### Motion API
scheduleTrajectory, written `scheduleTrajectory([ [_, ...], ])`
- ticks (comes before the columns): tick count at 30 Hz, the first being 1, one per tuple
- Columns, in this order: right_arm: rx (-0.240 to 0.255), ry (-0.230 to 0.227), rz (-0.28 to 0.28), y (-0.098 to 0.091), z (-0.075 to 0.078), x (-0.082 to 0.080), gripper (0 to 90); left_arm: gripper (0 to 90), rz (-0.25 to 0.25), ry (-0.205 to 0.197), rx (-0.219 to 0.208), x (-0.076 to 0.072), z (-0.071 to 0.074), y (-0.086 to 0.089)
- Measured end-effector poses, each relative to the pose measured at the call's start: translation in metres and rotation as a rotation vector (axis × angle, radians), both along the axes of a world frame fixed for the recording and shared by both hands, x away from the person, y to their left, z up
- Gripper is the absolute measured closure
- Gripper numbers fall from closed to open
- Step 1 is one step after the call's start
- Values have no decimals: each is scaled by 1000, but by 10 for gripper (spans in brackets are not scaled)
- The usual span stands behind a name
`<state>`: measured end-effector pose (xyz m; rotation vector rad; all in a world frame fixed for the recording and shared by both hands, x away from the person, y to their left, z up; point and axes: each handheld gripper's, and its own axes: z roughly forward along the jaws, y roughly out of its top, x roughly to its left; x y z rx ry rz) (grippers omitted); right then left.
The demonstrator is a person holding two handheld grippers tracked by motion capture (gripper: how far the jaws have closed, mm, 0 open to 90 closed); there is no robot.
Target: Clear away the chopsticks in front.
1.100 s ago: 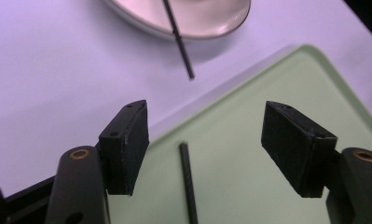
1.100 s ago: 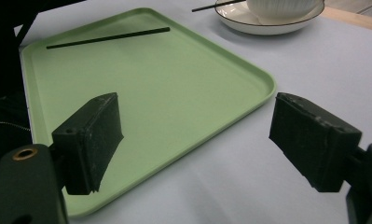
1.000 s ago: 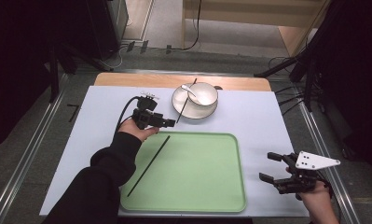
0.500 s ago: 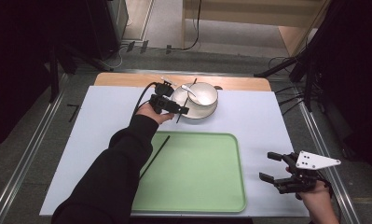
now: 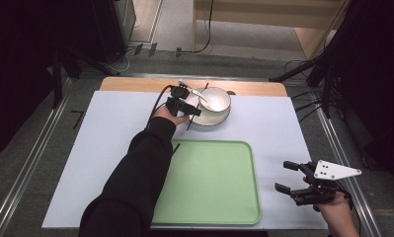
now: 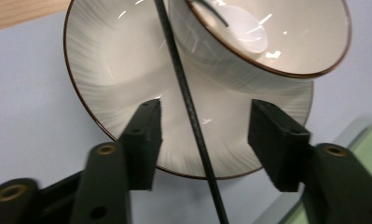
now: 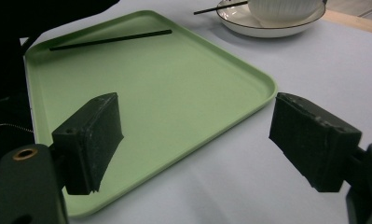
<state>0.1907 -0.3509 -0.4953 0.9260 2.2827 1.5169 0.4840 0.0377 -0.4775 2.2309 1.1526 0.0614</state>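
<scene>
One chopstick (image 6: pixel 188 102) between closing left tongs (image 6: pixel 204 135), untouched

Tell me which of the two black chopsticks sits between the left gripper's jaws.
The chopstick leaning across the white plate beside the bowl; the left gripper straddles it. The other chopstick lies on the green tray.

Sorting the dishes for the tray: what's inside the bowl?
A white spoon lies inside the bowl; its handle sticks out over the rim. The bowl's floor beneath the spoon is covered.
</scene>
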Motion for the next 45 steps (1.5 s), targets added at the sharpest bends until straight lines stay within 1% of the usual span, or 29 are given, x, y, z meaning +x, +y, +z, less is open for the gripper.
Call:
scheduleTrajectory([
  [1,0,-1,0,0,0,0,174,499,-2,2,10,1,-2,0],
  [3,3,0,0,0,0,0,174,539,5,7,12,3,-5,-1],
  [4,2,0,1,0,0,0,175,585,9,11,13,3,-7,-1],
  [5,2,0,1,0,0,0,175,585,12,20,11,4,-9,-1],
  [7,0,-1,2,-1,0,0,175,677,25,42,5,6,-12,-2],
  [8,2,0,0,0,0,0,175,681,32,68,-6,8,-15,-1],
  [9,2,0,0,0,0,0,175,694,32,68,-6,8,-15,-1],
  [10,-1,0,1,0,0,0,175,733,44,68,1,9,-17,-2],
  [12,-2,-1,1,-1,0,0,175,749,51,72,1,9,-19,-3],
  [13,-1,0,2,0,0,0,175,794,51,74,4,10,-19,-3],
  [14,-1,0,2,0,0,0,175,813,57,72,11,10,-20,-3],
  [16,-4,1,4,0,0,0,175,837,80,77,7,10,-20,-4],
  [19,-5,8,6,0,-1,0,175,853,103,67,15,10,-20,-4],
  [21,-4,8,7,0,-1,0,175,854,122,68,18,10,-19,-5],
  [22,-4,1,6,0,-1,0,175,856,130,75,9,10,-18,-5],
  [26,-1,7,5,-1,-1,-1,175,857,133,81,3,11,-15,-2],
  [28,-3,7,4,-1,-1,0,175,857,141,87,-20,11,-12,0],
  [30,-4,7,5,0,-1,0,175,858,143,90,-35,11,-8,4],
  [39,-4,7,2,0,-1,0,175,858,130,104,-21,8,10,21],
  [42,0,7,-4,-1,-1,-1,175,858,121,110,-15,6,16,27],
  [45,-4,10,-3,-1,-1,-1,175,857,114,108,-9,2,22,32],
])
